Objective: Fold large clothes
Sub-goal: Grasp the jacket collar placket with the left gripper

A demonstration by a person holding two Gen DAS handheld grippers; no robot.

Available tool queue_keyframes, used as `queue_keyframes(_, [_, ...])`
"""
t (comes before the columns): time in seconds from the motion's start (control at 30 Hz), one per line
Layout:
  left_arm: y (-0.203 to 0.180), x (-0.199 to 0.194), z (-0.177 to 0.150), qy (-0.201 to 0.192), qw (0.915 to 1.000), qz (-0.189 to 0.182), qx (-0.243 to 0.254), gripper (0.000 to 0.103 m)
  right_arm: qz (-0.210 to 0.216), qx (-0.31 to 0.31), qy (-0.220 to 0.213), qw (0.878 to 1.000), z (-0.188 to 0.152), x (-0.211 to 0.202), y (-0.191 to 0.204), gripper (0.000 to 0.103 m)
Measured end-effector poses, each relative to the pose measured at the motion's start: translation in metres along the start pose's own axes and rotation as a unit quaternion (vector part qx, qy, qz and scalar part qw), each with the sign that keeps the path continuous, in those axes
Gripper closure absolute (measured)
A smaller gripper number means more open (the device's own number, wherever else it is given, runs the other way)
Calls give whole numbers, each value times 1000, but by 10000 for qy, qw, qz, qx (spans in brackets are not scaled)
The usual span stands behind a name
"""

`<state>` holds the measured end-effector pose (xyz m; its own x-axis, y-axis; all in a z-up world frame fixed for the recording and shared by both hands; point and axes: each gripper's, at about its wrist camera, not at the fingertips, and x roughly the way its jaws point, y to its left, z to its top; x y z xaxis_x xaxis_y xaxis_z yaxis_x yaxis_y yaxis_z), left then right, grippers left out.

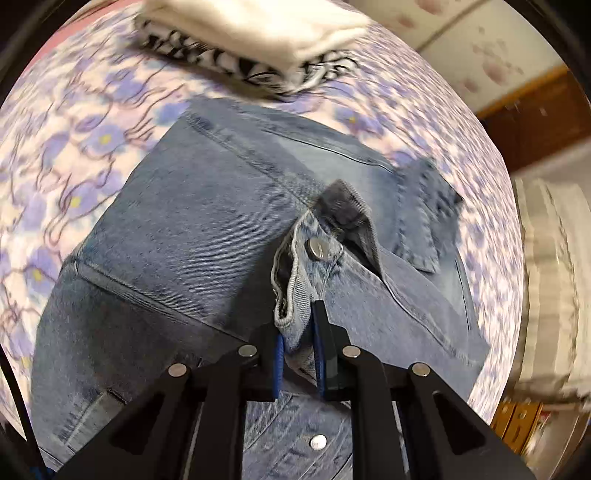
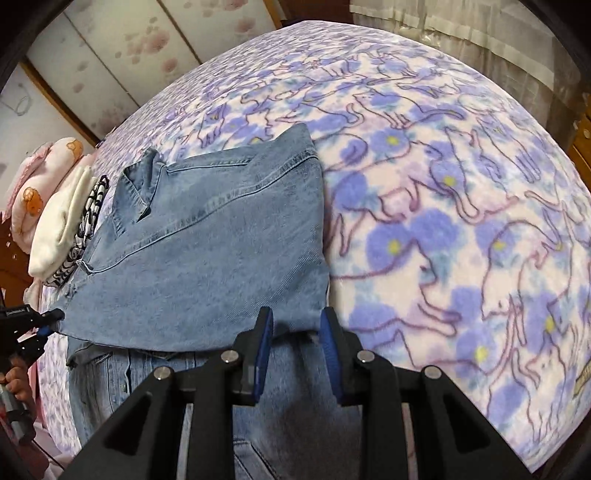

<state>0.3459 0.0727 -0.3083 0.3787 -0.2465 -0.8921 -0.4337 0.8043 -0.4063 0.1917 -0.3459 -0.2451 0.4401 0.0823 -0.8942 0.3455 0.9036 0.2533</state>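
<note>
A blue denim jacket [image 1: 207, 206] lies partly folded on a bed, and the right wrist view shows the same denim jacket [image 2: 221, 240] from the other side. My left gripper [image 1: 299, 332] is shut on a bunched edge of it, just below a metal button [image 1: 317, 248], and that edge is lifted off the rest. In the right wrist view the left gripper [image 2: 48, 321] pinches the jacket's left corner, with a hand [image 2: 14, 376] below it. My right gripper [image 2: 295, 332] is closed on the folded layer's near right corner, with denim between its blue pads.
The bed carries a fleece blanket [image 2: 443, 184] with purple flowers and cat outlines. A folded white garment on a black-and-white one [image 1: 258, 33] lies beyond the jacket, with a pink pillow [image 2: 37, 173] beside that stack. Curtains [image 2: 461, 22] hang behind the bed.
</note>
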Motion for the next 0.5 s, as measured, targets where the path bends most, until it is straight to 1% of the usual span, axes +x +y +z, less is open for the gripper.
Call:
queue_keyframes(0.03, [7, 0, 0, 26, 10000, 39, -40, 92, 75, -42, 18, 10000, 2, 3, 0, 84])
queue_keyframes(0.07, [9, 3, 0, 55, 9999, 91, -47, 92, 123, -104, 44, 9999, 3, 6, 1, 88])
queue_keyframes(0.1, [9, 7, -2, 90, 9998, 182, -15, 92, 150, -157, 66, 9997, 4, 8, 2, 94])
queue_keyframes(0.17, [11, 11, -6, 91, 9994, 331, 103, 92, 240, -400, 180, 9988, 7, 16, 7, 97])
queue_keyframes(0.23, [7, 14, -10, 63, 9984, 520, 213, 92, 128, -561, 362, 9977, 8, 27, 10, 103])
queue_keyframes(0.3, [6, 17, -11, 52, 9979, 609, 212, 92, 46, -592, 552, 9967, 7, 37, 6, 103])
queue_keyframes(0.4, [7, 24, -12, 131, 9972, 714, 174, 92, -87, -561, 567, 9968, 6, 40, -2, 103])
queue_keyframes(0.5, [6, 39, -13, 310, 9931, 1085, 314, 91, -182, -566, 520, 9969, 5, 39, -5, 103])
